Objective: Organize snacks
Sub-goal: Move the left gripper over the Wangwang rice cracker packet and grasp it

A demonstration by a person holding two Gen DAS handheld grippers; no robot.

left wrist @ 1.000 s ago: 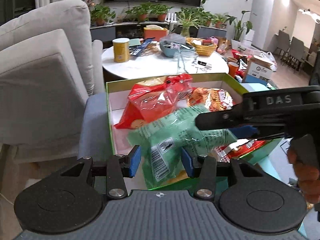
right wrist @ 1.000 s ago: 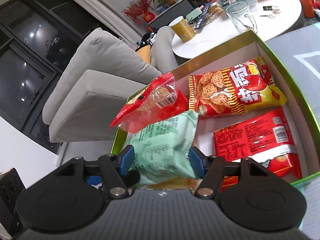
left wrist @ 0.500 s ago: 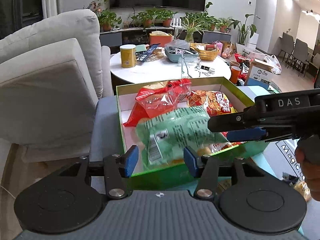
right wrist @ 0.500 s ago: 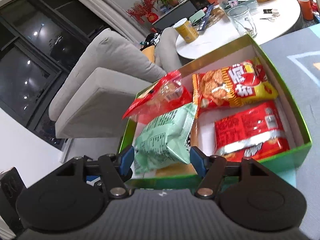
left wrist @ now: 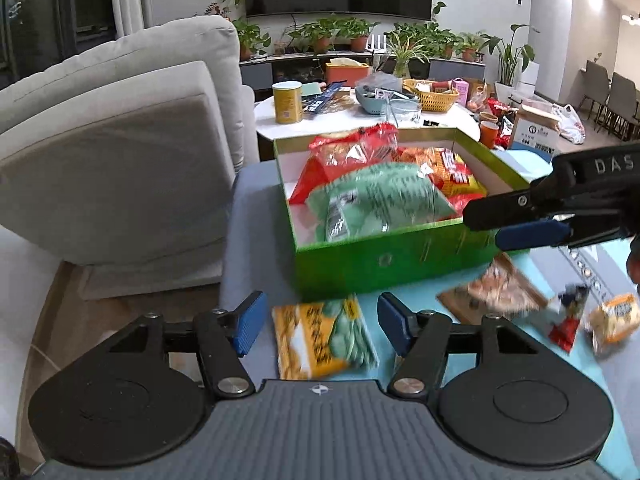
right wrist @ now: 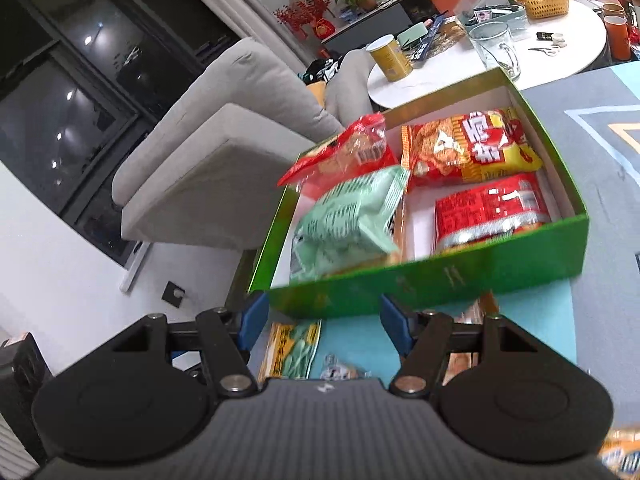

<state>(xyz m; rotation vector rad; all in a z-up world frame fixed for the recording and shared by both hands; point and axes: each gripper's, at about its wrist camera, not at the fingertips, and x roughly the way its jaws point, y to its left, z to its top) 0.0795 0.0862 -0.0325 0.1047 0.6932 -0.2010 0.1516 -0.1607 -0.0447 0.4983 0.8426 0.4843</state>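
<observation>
The green box (left wrist: 394,258) sits on a grey-and-teal mat (left wrist: 256,200) beside a grey sofa (left wrist: 120,152), and holds a pale green packet (left wrist: 380,198), a clear red bag (right wrist: 348,152), a red-and-yellow packet (right wrist: 472,148) and a red packet (right wrist: 490,210). A yellow-and-green packet (left wrist: 324,336) and other blurred snacks (left wrist: 496,290) lie on the mat just in front of the box. The left gripper (left wrist: 318,322) and the right gripper (right wrist: 320,322) both hover with jaws apart and empty; behind the box stand a white round table (right wrist: 576,46) and potted plants (left wrist: 404,38).
</observation>
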